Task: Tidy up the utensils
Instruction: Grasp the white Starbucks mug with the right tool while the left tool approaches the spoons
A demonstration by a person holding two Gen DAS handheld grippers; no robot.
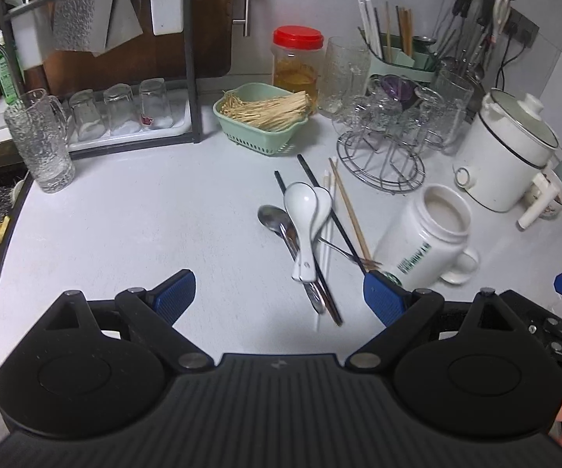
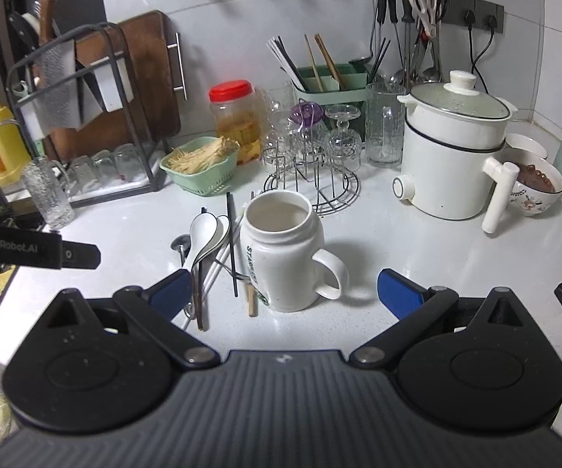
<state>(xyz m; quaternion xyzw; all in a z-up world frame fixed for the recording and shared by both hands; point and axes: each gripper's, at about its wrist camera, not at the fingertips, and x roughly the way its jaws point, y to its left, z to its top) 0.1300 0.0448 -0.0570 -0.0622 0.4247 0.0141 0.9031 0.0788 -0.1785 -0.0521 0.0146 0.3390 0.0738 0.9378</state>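
Note:
A pile of loose utensils lies on the white counter: two white ceramic spoons point(image 1: 305, 210) point(image 2: 202, 234), a metal spoon point(image 1: 273, 218), black chopsticks point(image 1: 320, 210) and wooden chopsticks point(image 1: 349, 210). A white mug point(image 1: 425, 234) point(image 2: 281, 249) stands empty just right of the pile. A green utensil holder point(image 1: 401, 56) point(image 2: 321, 78) with chopsticks stands at the back. My left gripper point(image 1: 279, 296) is open, low over the near end of the pile. My right gripper point(image 2: 284, 292) is open, its fingers either side of the mug, apart from it.
A wire rack of glasses point(image 1: 382, 132) point(image 2: 312, 156), a white electric pot point(image 1: 511, 148) point(image 2: 452, 156), a green basket of sticks point(image 1: 261, 117) point(image 2: 199, 167), a red-lidded jar point(image 1: 296, 62), a glass pitcher point(image 1: 41, 140) and a dish rack point(image 1: 124, 117) ring the counter. The sink edge is left.

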